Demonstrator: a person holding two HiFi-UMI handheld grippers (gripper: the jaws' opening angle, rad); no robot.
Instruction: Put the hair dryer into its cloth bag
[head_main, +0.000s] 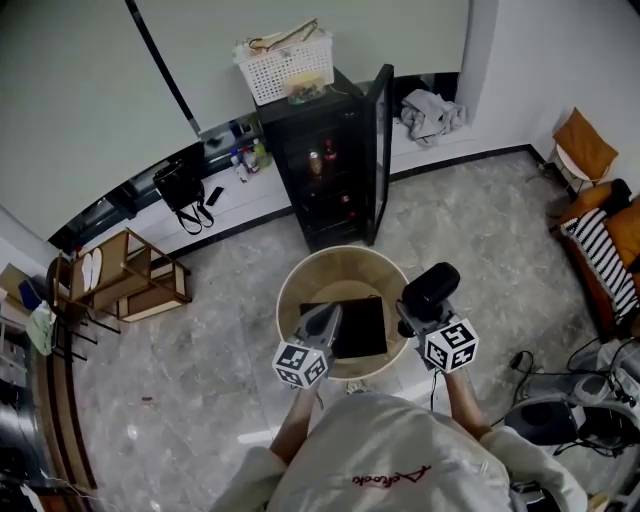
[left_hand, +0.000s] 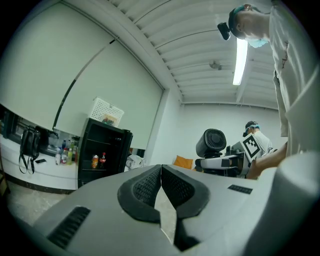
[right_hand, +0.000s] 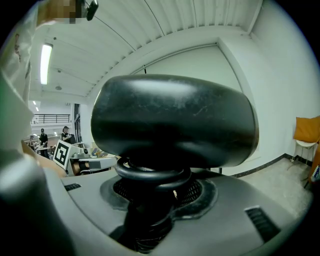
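The black hair dryer (head_main: 431, 287) stands upright in my right gripper (head_main: 414, 306), above the right rim of the round wooden table (head_main: 296, 284). In the right gripper view its barrel (right_hand: 172, 120) fills the frame, and the jaws are shut on its handle and coiled cord (right_hand: 152, 175). The black cloth bag (head_main: 352, 326) lies flat on the table. My left gripper (head_main: 325, 316) hovers over the bag's left edge, shut with nothing held (left_hand: 161, 170). From the left gripper view the hair dryer (left_hand: 214, 142) shows at the right.
A black mini fridge (head_main: 325, 175) with its door open stands behind the table, with a white basket (head_main: 285, 65) on top. Wooden furniture (head_main: 130, 275) sits at the left. Cables and a grey device (head_main: 560, 415) lie on the floor at the right.
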